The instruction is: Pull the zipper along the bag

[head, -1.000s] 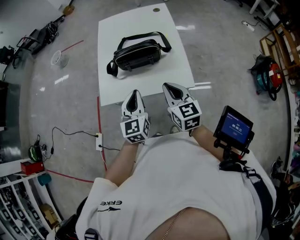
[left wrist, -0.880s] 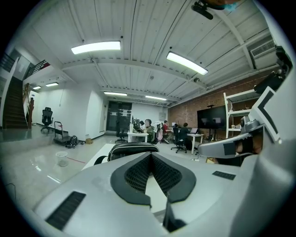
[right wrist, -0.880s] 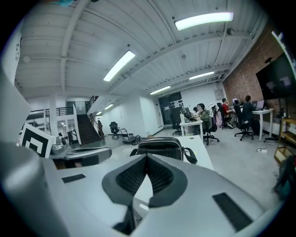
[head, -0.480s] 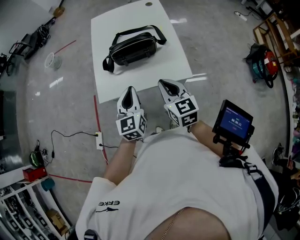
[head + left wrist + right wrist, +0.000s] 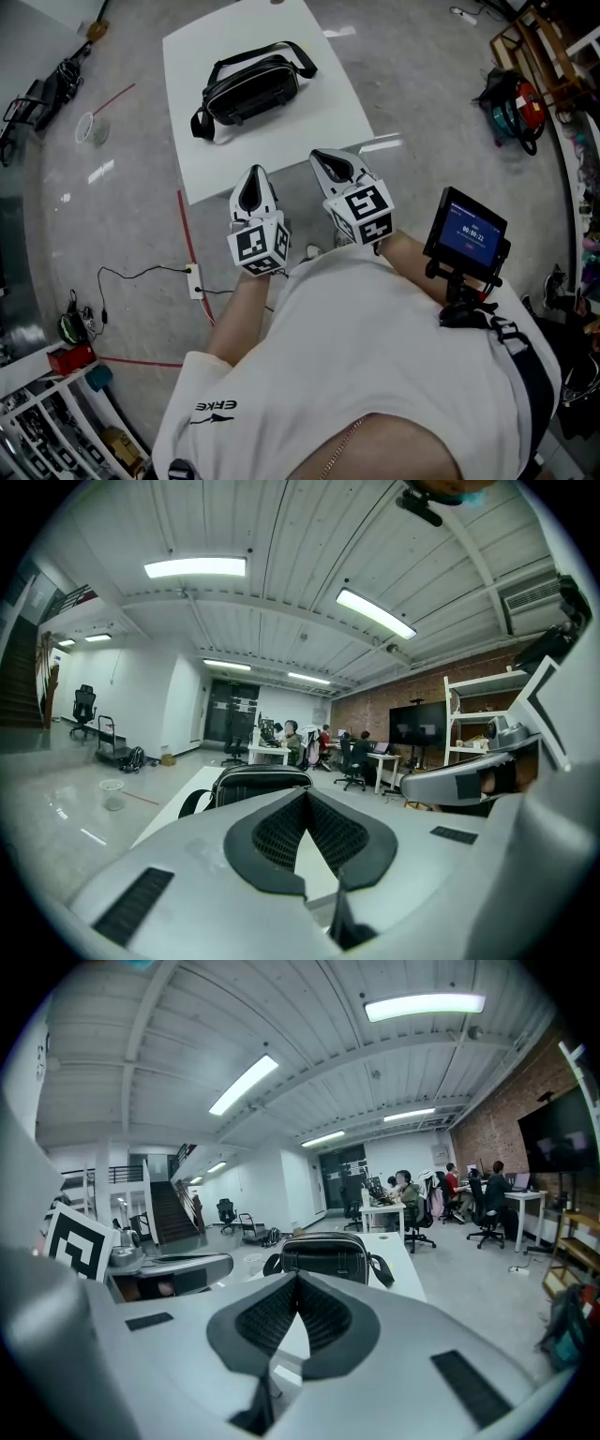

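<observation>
A black waist bag (image 5: 248,89) with a strap lies on the white table (image 5: 328,103). It also shows ahead in the left gripper view (image 5: 258,782) and the right gripper view (image 5: 328,1252). My left gripper (image 5: 253,178) hangs just short of the table's near edge, jaws closed tip to tip with nothing between them. My right gripper (image 5: 325,157) is beside it, reaching over the near edge, also shut and empty. Both are well short of the bag. The zipper pull is too small to make out.
A small screen (image 5: 466,234) is mounted by the person's right arm. A red tape line (image 5: 185,230), a power strip with cable (image 5: 194,278) and a white cup (image 5: 86,128) are on the floor at left. People sit at desks (image 5: 412,1206) far behind.
The table and bag have slid up and to the left in the head view. Both grippers stay shut and keep their place near the table's front edge.
</observation>
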Motion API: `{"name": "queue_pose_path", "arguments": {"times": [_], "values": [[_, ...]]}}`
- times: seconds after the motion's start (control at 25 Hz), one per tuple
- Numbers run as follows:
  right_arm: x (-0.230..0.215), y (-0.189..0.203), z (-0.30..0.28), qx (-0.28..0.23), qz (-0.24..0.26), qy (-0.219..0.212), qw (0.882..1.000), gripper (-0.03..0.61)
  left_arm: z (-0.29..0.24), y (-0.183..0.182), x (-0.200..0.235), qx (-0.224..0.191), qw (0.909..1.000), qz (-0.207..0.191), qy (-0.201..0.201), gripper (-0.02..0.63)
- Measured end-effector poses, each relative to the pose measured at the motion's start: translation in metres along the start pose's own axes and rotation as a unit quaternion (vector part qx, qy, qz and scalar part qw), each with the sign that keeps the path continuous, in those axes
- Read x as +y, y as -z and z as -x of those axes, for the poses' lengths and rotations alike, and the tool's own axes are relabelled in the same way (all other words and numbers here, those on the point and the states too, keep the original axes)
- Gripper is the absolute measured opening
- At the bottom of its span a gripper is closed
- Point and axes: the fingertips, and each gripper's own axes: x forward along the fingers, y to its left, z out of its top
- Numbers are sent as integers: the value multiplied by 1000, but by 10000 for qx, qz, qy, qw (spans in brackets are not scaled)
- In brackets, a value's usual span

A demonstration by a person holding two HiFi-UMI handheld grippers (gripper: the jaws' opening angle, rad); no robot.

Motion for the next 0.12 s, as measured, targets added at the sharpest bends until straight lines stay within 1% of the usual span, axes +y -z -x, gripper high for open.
{"name": "queue_pose_path", "arguments": {"times": [0.12], "values": [[-1, 4, -1, 39, -13, 13, 10000, 5, -1, 3, 0, 2, 10000, 33, 1, 3]]}}
